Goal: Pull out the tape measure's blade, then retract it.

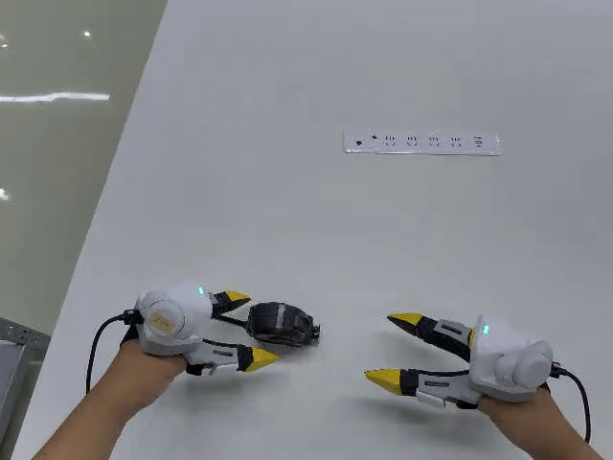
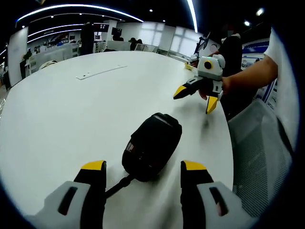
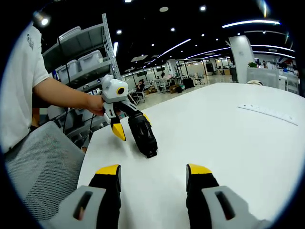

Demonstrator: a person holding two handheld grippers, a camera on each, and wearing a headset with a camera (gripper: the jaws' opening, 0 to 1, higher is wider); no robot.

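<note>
A black tape measure (image 1: 281, 323) lies on the white table (image 1: 316, 220), its blade not visible outside the case. My left gripper (image 1: 248, 329) is open, and the tape measure (image 2: 152, 145) sits just ahead of its yellow-tipped jaws, partly between them. My right gripper (image 1: 395, 349) is open too, off to the right, with nothing between its fingers. From the right gripper view the tape measure (image 3: 142, 134) rests by the left gripper (image 3: 127, 123). The right gripper (image 2: 196, 98) hovers beyond the tape measure in the left gripper view.
A white power strip (image 1: 421, 143) lies flat farther back on the table. The table's left edge (image 1: 91, 240) drops to a glossy floor. A mesh chair (image 3: 38, 162) and metal shelving (image 3: 90, 52) stand beside the table.
</note>
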